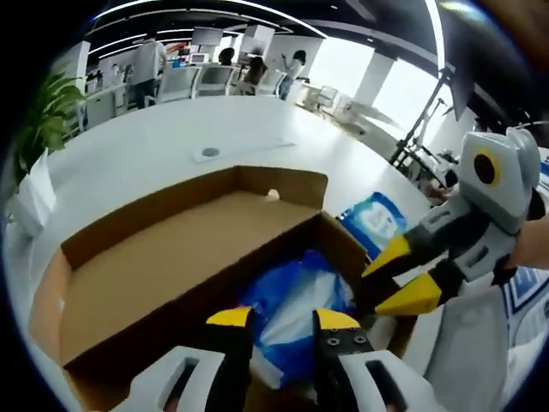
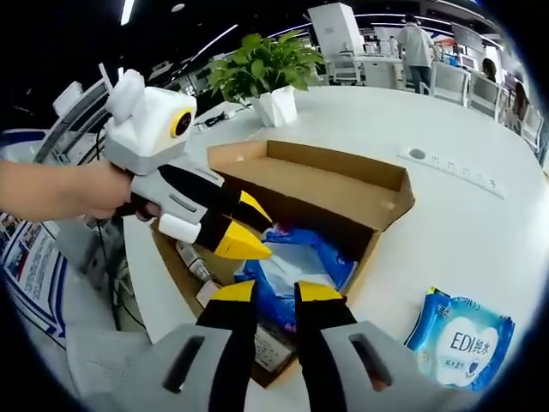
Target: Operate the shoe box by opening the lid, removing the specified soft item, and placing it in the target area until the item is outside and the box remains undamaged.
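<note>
The brown cardboard shoe box (image 1: 339,245) (image 2: 369,249) stands on the white table with its lid (image 1: 171,257) (image 2: 334,184) swung fully back. Inside lies a soft blue-and-white bag (image 1: 296,292) (image 2: 296,262). My left gripper (image 1: 283,319) (image 2: 247,226) hovers open just over the bag, held by a hand. My right gripper (image 2: 274,293) (image 1: 399,276) is open too, its yellow tips at the box's near wall beside the bag. Nothing is visibly clamped by either one.
A blue pack of wet wipes (image 1: 375,219) (image 2: 459,339) lies on the table beside the box. A potted plant (image 2: 266,64) stands past the box. A small bottle (image 2: 193,257) and a white card (image 2: 268,345) lie in the box. Desks, chairs and people fill the background.
</note>
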The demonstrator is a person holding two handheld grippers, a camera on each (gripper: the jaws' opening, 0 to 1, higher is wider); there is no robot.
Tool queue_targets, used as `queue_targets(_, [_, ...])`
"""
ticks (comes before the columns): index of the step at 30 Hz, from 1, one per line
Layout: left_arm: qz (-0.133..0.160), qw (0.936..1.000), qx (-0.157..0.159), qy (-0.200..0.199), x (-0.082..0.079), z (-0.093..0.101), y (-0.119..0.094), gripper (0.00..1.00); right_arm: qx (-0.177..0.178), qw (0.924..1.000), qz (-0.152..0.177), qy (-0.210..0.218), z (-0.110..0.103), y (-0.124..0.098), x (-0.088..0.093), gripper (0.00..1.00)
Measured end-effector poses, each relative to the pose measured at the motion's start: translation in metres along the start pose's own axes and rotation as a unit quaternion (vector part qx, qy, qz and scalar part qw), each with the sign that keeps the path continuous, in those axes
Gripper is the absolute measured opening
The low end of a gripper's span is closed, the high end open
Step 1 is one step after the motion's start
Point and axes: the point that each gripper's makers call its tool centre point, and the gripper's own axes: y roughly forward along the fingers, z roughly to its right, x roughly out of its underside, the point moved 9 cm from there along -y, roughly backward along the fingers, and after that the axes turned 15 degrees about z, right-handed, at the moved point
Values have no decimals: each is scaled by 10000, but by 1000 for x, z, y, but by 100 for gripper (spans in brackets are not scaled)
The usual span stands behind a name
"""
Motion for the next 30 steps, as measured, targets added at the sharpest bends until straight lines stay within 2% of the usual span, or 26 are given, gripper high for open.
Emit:
queue_targets(8, [-55,9999,44,86,-1,-6,9,26,-29,10000,-24,29,1,2,1,14])
queue_targets(15, [-23,9996,111,252,-1,6,13,25,-27,10000,-64,49,2,2,5,14])
queue_targets(30, [-86,9992,110,381,0,4,28,20,-52,9999,-102,92,5,1,11,13])
